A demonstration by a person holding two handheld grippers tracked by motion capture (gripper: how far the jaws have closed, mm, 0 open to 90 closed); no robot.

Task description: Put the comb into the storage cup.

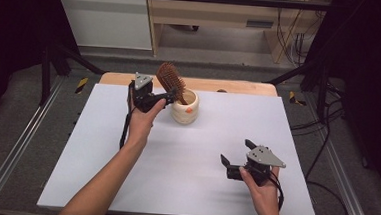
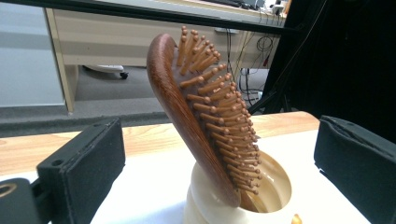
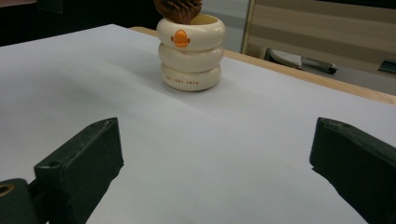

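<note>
Left tool (image 2: pixel 219 154) open beside cup (image 2: pixel 201 196); hairbrush (image 2: pixel 201 112) standing inside.

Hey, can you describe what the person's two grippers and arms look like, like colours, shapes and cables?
Both tools are black, each with two blocky, dark padded jaws. The left gripper and the right gripper each carry a grey three-cornered plate dotted with small holes on top. A black cable trails from each, down beside the wrist. The forearms are bare, with a dark sleeve edge near the bottom of the high view.

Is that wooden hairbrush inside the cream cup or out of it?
In. The hairbrush stands handle-down in the cup, leaning on its rim with the bristled head sticking out. The left gripper's jaws stand open beside it.
</note>
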